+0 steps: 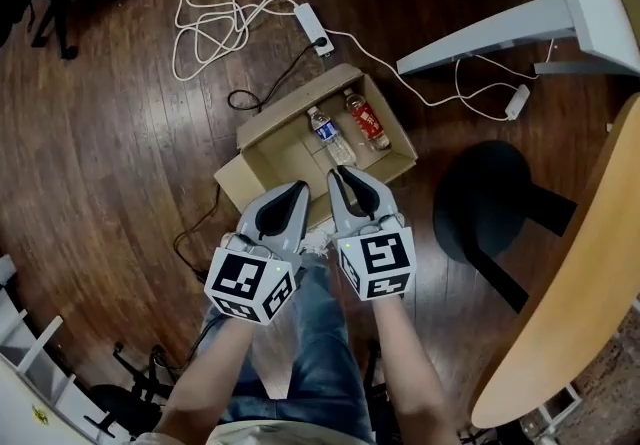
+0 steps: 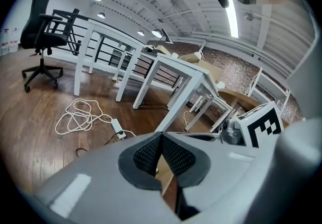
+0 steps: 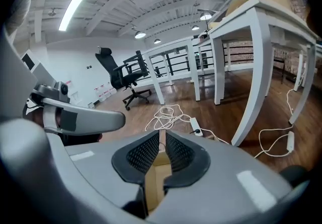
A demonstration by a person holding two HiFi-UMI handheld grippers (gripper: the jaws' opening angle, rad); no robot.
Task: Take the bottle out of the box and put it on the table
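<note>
An open cardboard box (image 1: 300,104) lies on the wooden floor in the head view. Two bottles lie inside it: one with a blue label (image 1: 328,136) and one with a red label (image 1: 367,120). Both grippers hover side by side over the box's near edge, pointing into it. My left gripper (image 1: 299,187) has its fingertips touching and holds nothing; its own view shows this left gripper (image 2: 161,136) shut. The right gripper (image 1: 340,173) is just short of the blue-label bottle. In its own view, the right gripper (image 3: 162,133) has a narrow gap between its tips, with only box cardboard (image 3: 155,178) beyond.
A white power strip (image 1: 313,29) with a coiled white cable (image 1: 213,23) lies beyond the box. A black cable (image 1: 249,99) runs by its far corner. A black stool (image 1: 494,203) stands to the right, beside a curved wooden tabletop (image 1: 590,273). White desk legs (image 1: 500,35) stand behind.
</note>
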